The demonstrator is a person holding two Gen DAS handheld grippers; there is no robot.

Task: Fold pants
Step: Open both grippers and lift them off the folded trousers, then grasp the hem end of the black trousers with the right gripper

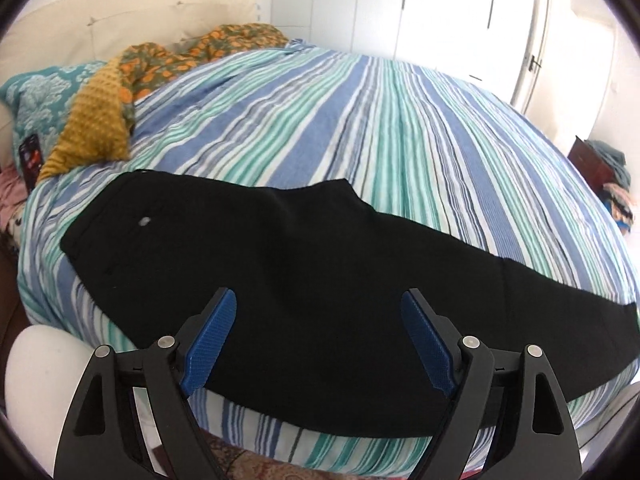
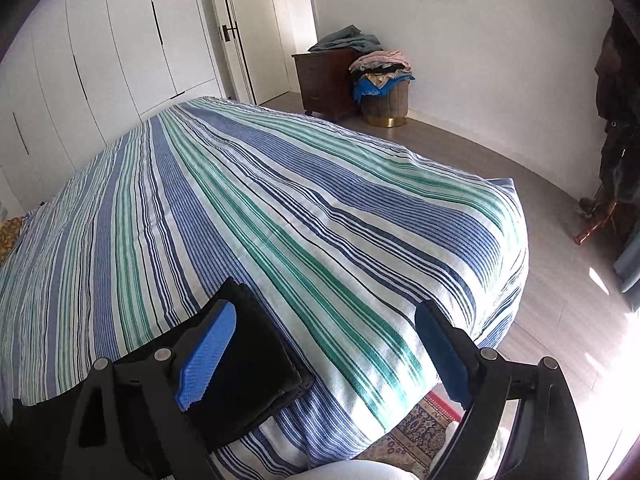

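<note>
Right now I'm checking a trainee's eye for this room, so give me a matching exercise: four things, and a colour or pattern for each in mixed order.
Things:
1. pants
2. bedspread
3. knitted cushion
4. gripper pads

Colours:
a. mustard yellow
b. blue
c. black
d. blue, green and white stripes

Pairs: 1-c, 2-d, 3-a, 4-b

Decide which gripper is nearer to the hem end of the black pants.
Right. The right gripper hangs open just above the pants' hem end; the left gripper hangs open over the middle, nearer the waistband.
</note>
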